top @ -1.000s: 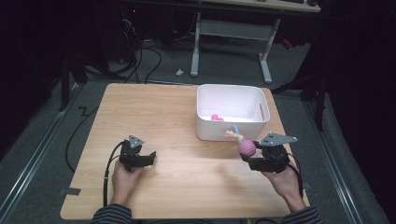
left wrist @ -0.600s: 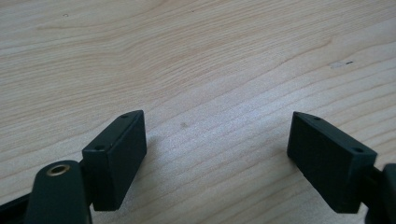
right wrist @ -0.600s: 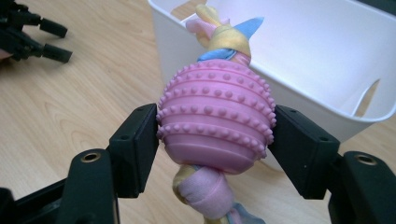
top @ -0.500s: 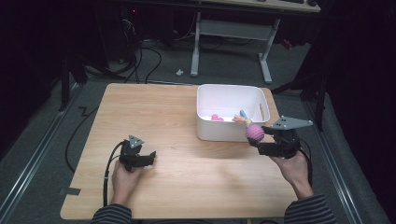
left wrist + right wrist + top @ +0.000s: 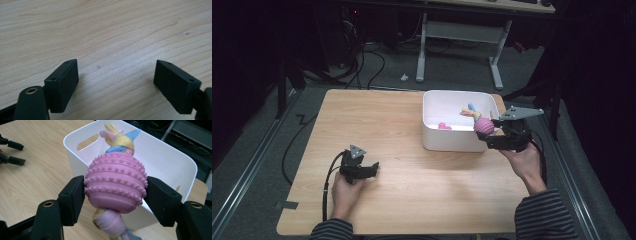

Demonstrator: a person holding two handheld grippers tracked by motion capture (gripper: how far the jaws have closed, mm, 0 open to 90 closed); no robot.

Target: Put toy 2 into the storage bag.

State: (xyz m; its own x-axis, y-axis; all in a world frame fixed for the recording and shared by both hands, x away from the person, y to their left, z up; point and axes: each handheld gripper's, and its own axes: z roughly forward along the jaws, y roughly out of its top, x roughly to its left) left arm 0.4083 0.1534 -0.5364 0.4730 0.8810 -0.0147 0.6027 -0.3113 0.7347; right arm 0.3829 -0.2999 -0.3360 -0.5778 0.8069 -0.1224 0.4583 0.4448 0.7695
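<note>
The right gripper clamps a pink ball toy between its two black jaws, one pad pressed on each side. The ball is studded with rows of small bumps, and a braided cloth rope in yellow, pink and blue runs through it, sticking out above and below. In the high view the toy hangs at the right-hand rim of the white bin, above the table, with the rope's end reaching over the bin. A small pink thing lies inside the bin. The right hand holds its gripper raised, forearm angled up from the table's near edge. The left gripper rests low over the bare wood, jaws spread wide with nothing between them.
</note>
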